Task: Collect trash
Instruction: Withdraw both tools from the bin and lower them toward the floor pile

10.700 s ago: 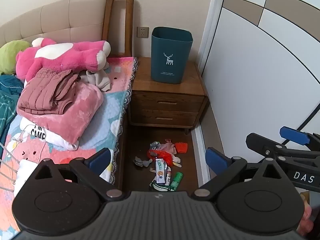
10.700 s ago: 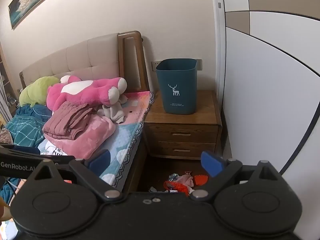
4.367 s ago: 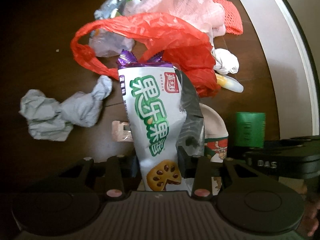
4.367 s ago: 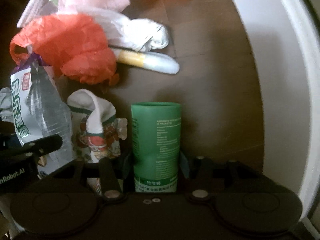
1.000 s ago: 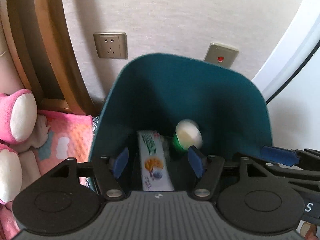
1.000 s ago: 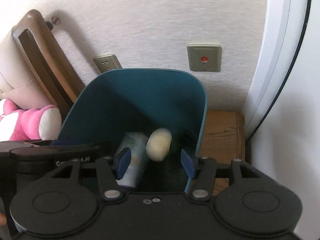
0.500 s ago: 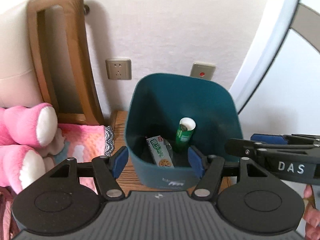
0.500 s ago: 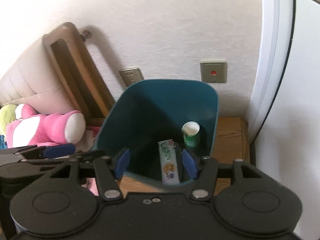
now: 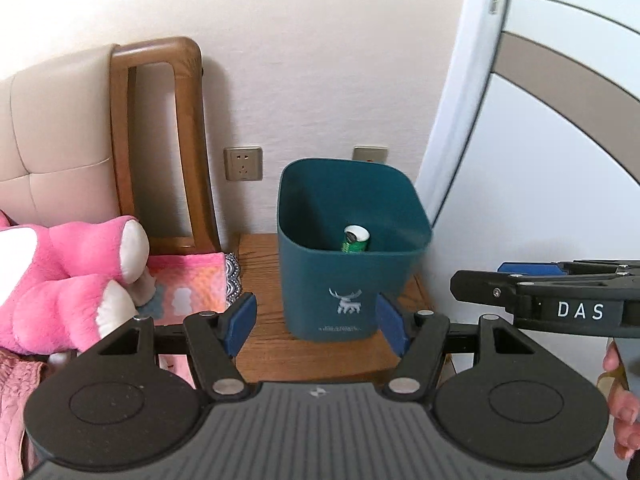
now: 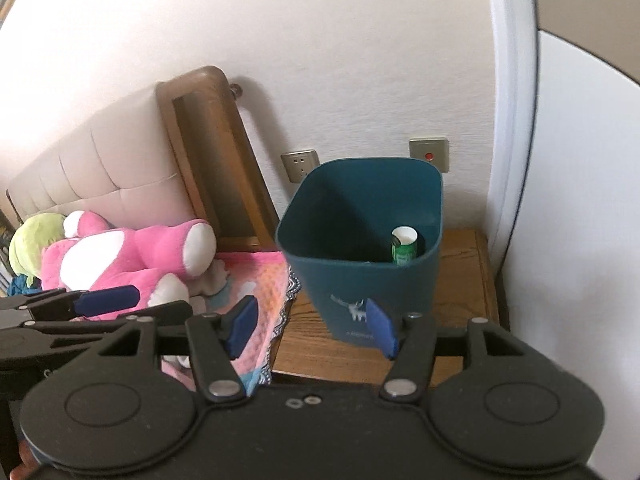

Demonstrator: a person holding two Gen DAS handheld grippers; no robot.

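A teal bin [image 9: 344,268] with a white deer print stands on a wooden nightstand [image 9: 264,344]; it also shows in the right wrist view [image 10: 372,248]. A green tube [image 9: 354,240] with a white cap leans inside it, also seen in the right wrist view [image 10: 405,246]. My left gripper [image 9: 318,326] is open and empty, back from the bin's front. My right gripper [image 10: 310,330] is open and empty, also short of the bin. The snack packet is hidden below the rim.
A bed with a pink plush toy [image 9: 68,280] and a pink blanket [image 10: 256,280] lies left of the nightstand. A wooden headboard post [image 9: 160,140] rises behind it. A white wardrobe door [image 9: 540,160] stands on the right. A wall socket [image 9: 243,164] sits behind the bin.
Both grippers have drawn back and away from the bin, so it looks smaller and farther. The snack packet has dropped out of sight behind the rim.
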